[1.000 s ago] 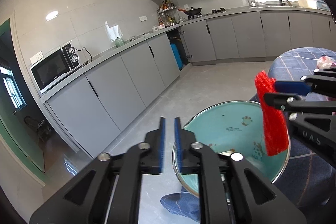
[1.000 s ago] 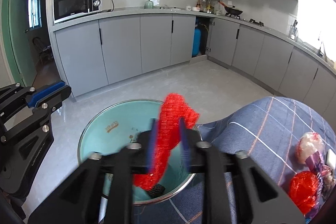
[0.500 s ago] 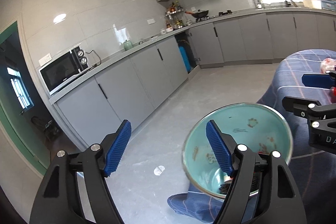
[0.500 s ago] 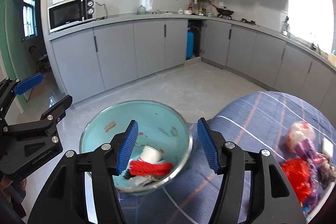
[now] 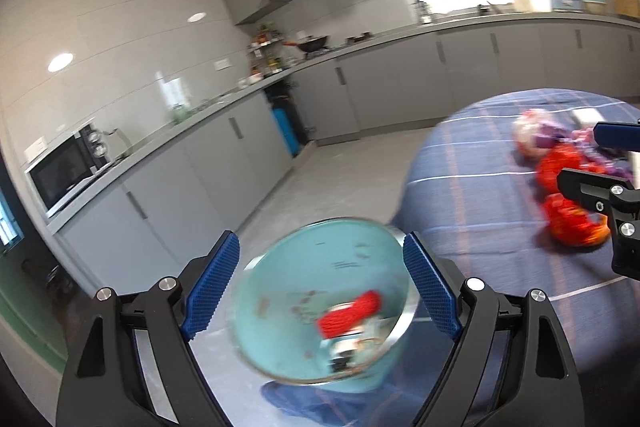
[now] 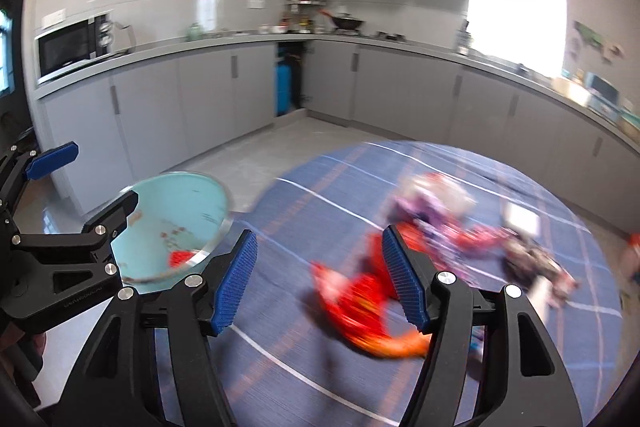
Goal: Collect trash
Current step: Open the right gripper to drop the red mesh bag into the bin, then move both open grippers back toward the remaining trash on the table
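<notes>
A teal bowl [image 5: 320,267] with a steel rim sits at the edge of the round blue-checked table [image 5: 480,207]. A red net scrap [image 5: 348,315] lies in it among other bits. My left gripper [image 5: 320,283] hovers over the bowl with its jaws opening; the bowl shows between the pads, untouched. My right gripper [image 6: 320,279] is over the table [image 6: 300,227], jaws opening and empty. Blurred red wrappers [image 6: 360,303] lie just beyond its pads. The bowl [image 6: 180,211] is to its left.
More trash lies on the cloth: a white and purple bundle [image 6: 432,203] and dark scraps [image 6: 532,259]. Grey cabinets [image 6: 160,115] with a microwave [image 6: 68,47] line the walls across open floor. A denim-clad leg [image 5: 304,399] is under the bowl.
The right gripper let go of the red net scrap, which now lies in the bowl. Both grippers opened wide and swung right, toward the trash on the table.
</notes>
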Available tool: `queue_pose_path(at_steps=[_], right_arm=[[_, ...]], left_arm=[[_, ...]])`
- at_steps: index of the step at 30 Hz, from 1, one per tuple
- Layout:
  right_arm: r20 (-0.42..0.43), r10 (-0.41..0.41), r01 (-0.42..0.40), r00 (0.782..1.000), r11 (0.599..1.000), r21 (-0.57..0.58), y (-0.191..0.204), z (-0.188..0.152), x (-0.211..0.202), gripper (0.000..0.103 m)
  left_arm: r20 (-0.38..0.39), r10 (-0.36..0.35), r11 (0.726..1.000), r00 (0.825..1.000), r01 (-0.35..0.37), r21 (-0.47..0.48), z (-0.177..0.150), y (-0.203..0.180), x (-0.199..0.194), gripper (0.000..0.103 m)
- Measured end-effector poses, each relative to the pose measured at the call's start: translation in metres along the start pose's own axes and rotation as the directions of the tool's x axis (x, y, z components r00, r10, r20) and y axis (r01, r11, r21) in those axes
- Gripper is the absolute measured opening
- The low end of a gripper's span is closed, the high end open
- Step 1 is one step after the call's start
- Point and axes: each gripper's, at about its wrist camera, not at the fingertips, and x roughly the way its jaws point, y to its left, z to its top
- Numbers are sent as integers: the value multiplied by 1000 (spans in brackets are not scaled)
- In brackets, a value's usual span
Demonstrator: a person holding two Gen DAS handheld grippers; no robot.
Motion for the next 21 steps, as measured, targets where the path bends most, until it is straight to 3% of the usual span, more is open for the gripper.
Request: queue_pose_path(at_steps=[4, 11, 15, 21], right_arm=[[-5, -104, 104, 995, 993, 57, -40, -18, -16, 69], [-36, -229, 232, 973, 960, 160, -101, -45, -35, 70], [-49, -266, 270, 963, 944, 191, -120, -60, -41, 72], [-73, -294, 303, 953, 927, 222, -138, -72, -44, 73]], left_arm=[[-6, -87, 996, 996, 87, 23, 9, -40, -1, 83], [4, -172, 981, 985, 171, 93, 22, -97, -4, 84], [-4, -216, 971, 976, 216, 101, 29, -120, -1, 91], [-20, -246, 959, 969, 246, 143, 33, -153, 9, 91]])
